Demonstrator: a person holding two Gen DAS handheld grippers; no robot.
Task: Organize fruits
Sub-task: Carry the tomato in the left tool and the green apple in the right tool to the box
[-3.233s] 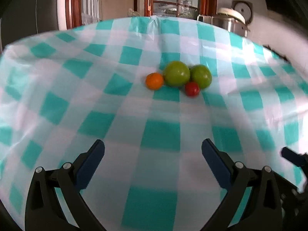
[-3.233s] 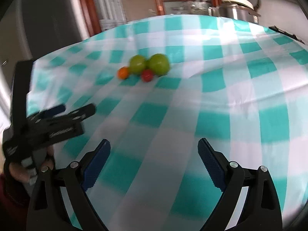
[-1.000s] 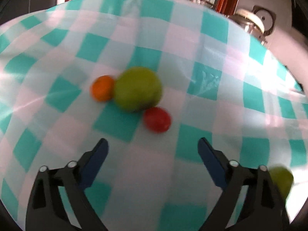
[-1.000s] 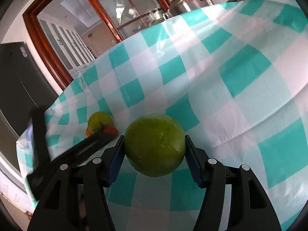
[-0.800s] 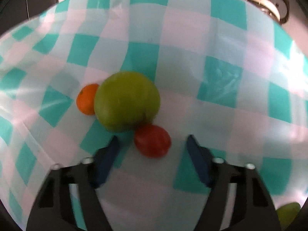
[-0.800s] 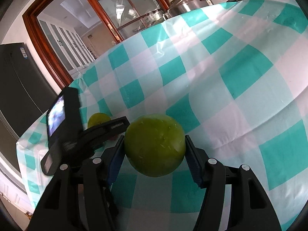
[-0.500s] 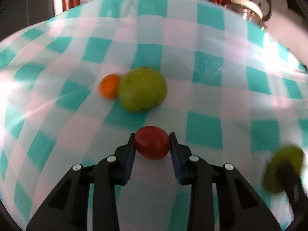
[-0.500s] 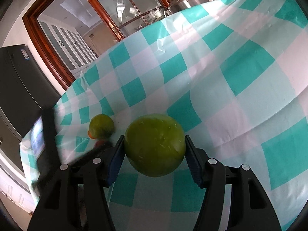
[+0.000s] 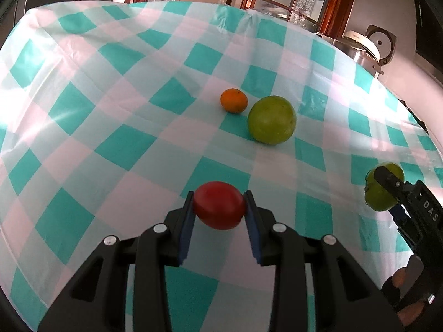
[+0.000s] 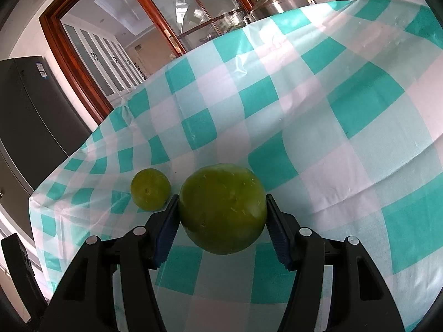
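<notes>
Both claws are loaded, each with one fruit lifted off the counter.

Left claw (image 9: 218, 210) is clenched on the red tomato (image 9: 219, 209), held off the checked counter (image 9: 124, 149); right claw (image 10: 221, 215) is clamped on a green fruit (image 10: 222, 210), presumably so both can be sorted together. Orange fruit (image 9: 233, 100) and second green fruit (image 9: 271, 119) are left mid-counter, possibly touching.

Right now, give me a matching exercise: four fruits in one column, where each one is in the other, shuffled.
Fruits:
1. red fruit
2. orange fruit
3. bigger green fruit
4. other green fruit

Places:
A. in the right claw
B. on the cloth, touching nothing
C. in the left claw
D. on the cloth, farthest back

Pairs: 1-C, 2-D, 3-A, 4-B
</notes>
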